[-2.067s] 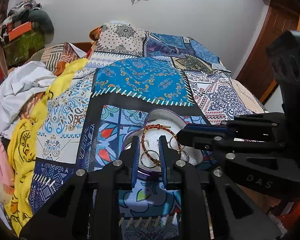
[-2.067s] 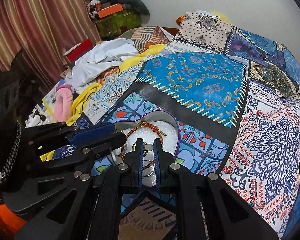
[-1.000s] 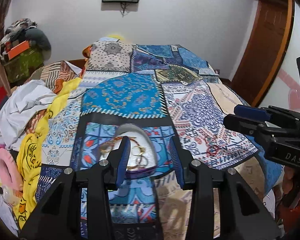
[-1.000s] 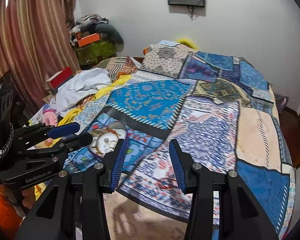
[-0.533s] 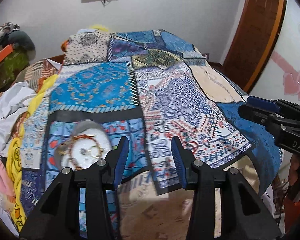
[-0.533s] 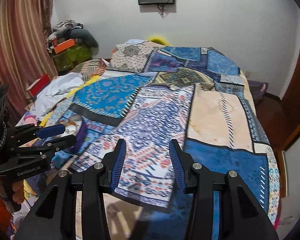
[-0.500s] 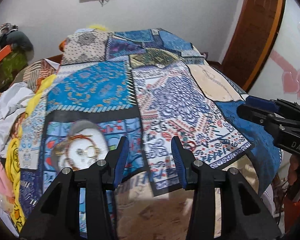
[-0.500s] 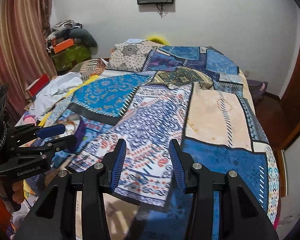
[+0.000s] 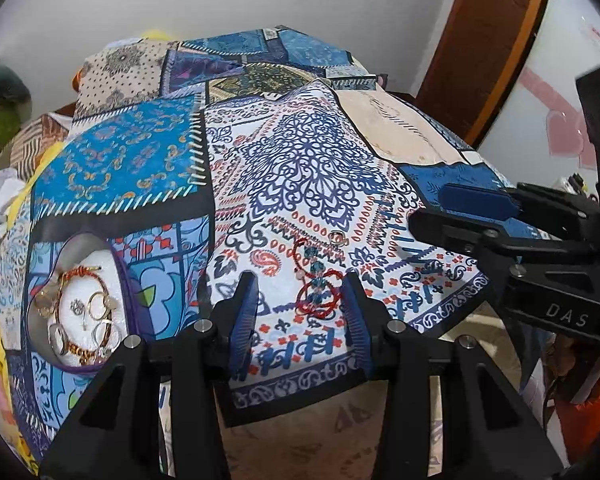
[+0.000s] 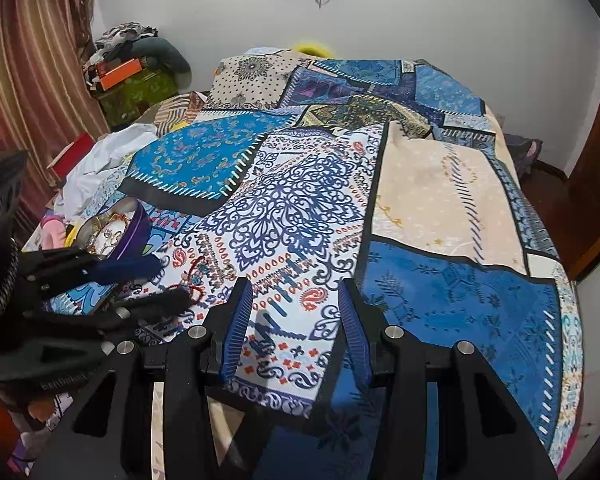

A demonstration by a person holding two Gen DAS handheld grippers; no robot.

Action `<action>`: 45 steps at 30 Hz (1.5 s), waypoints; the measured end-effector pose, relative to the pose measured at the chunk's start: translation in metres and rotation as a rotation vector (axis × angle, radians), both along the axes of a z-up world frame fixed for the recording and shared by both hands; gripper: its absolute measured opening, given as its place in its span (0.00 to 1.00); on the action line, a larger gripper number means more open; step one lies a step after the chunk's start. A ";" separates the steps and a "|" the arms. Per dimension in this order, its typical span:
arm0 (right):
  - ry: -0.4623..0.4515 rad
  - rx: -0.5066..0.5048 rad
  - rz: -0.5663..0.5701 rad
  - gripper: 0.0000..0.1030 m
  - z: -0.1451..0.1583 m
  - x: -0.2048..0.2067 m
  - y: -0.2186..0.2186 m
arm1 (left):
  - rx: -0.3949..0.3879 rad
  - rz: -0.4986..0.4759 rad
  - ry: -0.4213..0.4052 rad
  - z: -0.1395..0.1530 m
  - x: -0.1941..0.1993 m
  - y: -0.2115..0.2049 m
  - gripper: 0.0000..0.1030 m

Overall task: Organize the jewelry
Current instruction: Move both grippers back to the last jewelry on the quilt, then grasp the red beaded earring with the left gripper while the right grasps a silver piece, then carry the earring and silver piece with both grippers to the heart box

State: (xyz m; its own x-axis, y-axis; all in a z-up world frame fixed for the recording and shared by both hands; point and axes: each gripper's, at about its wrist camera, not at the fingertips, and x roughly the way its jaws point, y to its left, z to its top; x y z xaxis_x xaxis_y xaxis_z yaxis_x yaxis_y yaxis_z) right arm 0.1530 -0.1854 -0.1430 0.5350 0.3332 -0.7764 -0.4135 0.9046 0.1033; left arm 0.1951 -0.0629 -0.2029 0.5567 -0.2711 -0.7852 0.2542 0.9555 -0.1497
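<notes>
A purple-rimmed heart-shaped box (image 9: pixel 130 300) with a white lining holds several rings and bracelets at the left of the left wrist view; it also shows in the right wrist view (image 10: pixel 134 234). A red thread bracelet with blue beads (image 9: pixel 316 284) lies on the patterned bedspread, with a small ring (image 9: pixel 337 237) just beyond it. My left gripper (image 9: pixel 300 312) is open and empty, its fingers either side of the bracelet's near loop. My right gripper (image 10: pixel 292 320) is open and empty over the bedspread, to the right of the left gripper (image 10: pixel 148 284).
A patchwork bedspread (image 10: pixel 440 200) covers the whole bed. Clothes (image 10: pixel 100 160) are piled along the bed's left side near striped curtains (image 10: pixel 28 80). A wooden door (image 9: pixel 488 40) stands at the right. The bed's near edge runs just under both grippers.
Both grippers opened, left the heart box and swung right across the bed. The left gripper has moved down over the red bracelet, which now lies between its fingers.
</notes>
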 end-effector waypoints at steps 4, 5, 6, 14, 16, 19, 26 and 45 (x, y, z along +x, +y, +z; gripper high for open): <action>0.005 -0.002 0.025 0.40 -0.002 0.004 0.007 | 0.016 -0.006 -0.011 -0.002 0.002 -0.002 0.32; 0.005 -0.008 0.032 0.40 -0.003 0.004 0.010 | 0.015 -0.004 -0.012 -0.002 0.003 -0.001 0.27; 0.005 -0.015 0.039 0.39 -0.004 0.005 0.012 | 0.014 -0.002 -0.012 -0.003 0.004 0.000 0.25; 0.030 -0.020 0.082 0.40 -0.013 0.013 0.026 | -0.014 0.013 -0.014 -0.006 0.006 0.012 0.07; 0.036 -0.010 0.094 0.40 -0.014 0.015 0.029 | -0.018 0.020 -0.020 -0.005 0.006 0.014 0.07; 0.037 -0.013 0.115 0.40 -0.015 0.016 0.035 | -0.005 0.033 -0.044 -0.001 0.005 0.015 0.07; 0.038 -0.035 0.156 0.22 -0.023 0.018 0.043 | -0.009 0.052 -0.073 0.007 0.004 0.023 0.07; 0.014 0.001 0.146 0.10 -0.008 0.003 0.041 | -0.010 0.072 -0.146 0.039 -0.015 0.029 0.07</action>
State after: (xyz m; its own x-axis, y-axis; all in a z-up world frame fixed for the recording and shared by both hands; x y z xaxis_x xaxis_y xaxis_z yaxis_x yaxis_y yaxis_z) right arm 0.1558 -0.1448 -0.1512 0.4701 0.4072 -0.7831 -0.5391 0.8349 0.1105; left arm 0.1797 -0.0343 -0.1644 0.6831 -0.2341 -0.6918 0.2050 0.9706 -0.1260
